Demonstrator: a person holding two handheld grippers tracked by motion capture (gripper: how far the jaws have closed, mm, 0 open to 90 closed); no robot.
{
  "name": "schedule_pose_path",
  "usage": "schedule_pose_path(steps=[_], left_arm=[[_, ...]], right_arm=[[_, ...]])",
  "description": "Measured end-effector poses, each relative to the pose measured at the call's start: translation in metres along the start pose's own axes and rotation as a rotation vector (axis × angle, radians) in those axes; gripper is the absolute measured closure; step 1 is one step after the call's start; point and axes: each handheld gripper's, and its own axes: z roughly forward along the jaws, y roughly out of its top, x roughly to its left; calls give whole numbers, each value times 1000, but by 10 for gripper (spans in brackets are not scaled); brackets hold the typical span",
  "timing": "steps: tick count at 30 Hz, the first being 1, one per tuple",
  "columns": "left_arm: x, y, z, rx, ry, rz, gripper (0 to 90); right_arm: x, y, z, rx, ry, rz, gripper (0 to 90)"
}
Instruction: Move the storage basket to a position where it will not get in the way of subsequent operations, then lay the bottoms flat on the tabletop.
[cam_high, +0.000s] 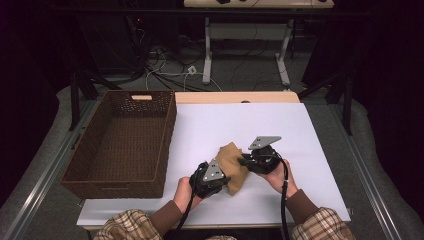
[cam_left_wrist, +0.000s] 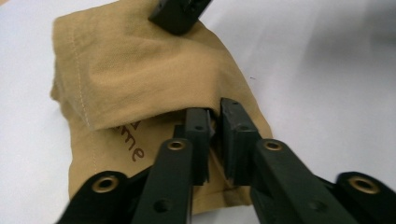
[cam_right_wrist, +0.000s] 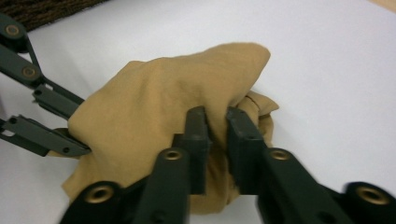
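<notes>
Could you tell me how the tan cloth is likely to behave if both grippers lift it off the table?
The tan cloth would probably sag and drape, since it already bunches in soft folds where the left gripper and right gripper pinch it. It looks light, and the woven surface seems unlikely to slip. It should not roll or tip.
</notes>
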Motion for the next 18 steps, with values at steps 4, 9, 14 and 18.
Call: schedule_pose_path(steps=[4,9,14,18], left_arm=[[1,0,-2,11,-7,0,646],[6,0,-4,19,39,-29,356],[12,-2,-5,37,46,-55,204],[14,-3,-4,53,51,-61,168]], right_arm=[[0,0,-2,5,-6,-11,855],[2,0,-8,14,-21,-29,858],[-1,-2,-16,20,-30,-29,859],[-2,-5,-21,38,-42,-23,871]])
